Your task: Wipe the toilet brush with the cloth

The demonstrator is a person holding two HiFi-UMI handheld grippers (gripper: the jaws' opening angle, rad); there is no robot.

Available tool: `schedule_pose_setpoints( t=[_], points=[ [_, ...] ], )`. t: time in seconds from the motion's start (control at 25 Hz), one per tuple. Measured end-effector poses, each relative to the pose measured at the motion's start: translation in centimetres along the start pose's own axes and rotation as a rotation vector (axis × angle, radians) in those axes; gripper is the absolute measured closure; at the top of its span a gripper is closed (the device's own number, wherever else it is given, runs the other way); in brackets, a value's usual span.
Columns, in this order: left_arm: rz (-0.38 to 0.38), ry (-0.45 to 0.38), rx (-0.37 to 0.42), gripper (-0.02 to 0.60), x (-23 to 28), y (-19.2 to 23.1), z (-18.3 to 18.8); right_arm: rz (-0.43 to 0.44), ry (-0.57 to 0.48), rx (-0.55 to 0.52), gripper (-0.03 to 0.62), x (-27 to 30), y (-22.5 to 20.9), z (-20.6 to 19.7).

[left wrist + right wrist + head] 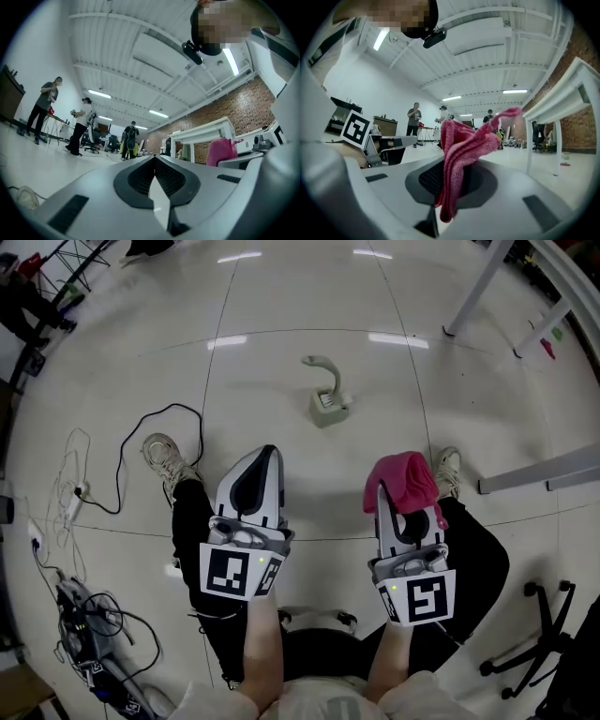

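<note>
the pink cloth (405, 482) is draping over the tips of the right gripper (403, 521) in the head view, hiding where its jaws are pinching it. the toilet brush (325, 381) is standing well ahead on the floor, its lower end sinking out of sight into its holder (328, 407). the person's legs (192, 521) are passing beneath this gripper and the left gripper (262, 465), and the bottom edge is cutting off the torso. the right edge is cropping the white table (475, 294) and the office chair (553, 638). the people (82, 126) in the left gripper view are showing too small to tell what they are holding.
</note>
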State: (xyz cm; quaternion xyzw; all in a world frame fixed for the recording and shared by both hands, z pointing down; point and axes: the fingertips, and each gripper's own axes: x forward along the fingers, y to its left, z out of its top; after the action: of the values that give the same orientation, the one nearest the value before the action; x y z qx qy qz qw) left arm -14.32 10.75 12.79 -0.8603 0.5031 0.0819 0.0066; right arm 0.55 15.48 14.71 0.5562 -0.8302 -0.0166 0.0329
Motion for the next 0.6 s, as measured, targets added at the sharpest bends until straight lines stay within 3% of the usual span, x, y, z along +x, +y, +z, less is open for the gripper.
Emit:
schedule_pose_setpoints(
  t=[0.12,0.32,0.44,0.6],
  points=[
    [0.008,-0.015,0.014,0.577,1.6,0.6,0.7,0.025,-0.001,-0.014,0.562,1.4,-0.5,0.6],
    [0.062,0.022,-0.023,0.577,2.6,2.0,-2.3,0.04,0.089,0.002,0.562,3.5,-0.1,-3.6],
    [0.053,0.079,-0.049,0.577,3.5,1.4,-5.0,0.061,0.111,0.082,0.562,4.1,-1.1,-5.7],
    [0.021,0.09,-0.045,0.577,5.4,1.0,-4.8,0.028,0.102,0.051,0.562,4.8,-3.7,-5.1]
  ],
)
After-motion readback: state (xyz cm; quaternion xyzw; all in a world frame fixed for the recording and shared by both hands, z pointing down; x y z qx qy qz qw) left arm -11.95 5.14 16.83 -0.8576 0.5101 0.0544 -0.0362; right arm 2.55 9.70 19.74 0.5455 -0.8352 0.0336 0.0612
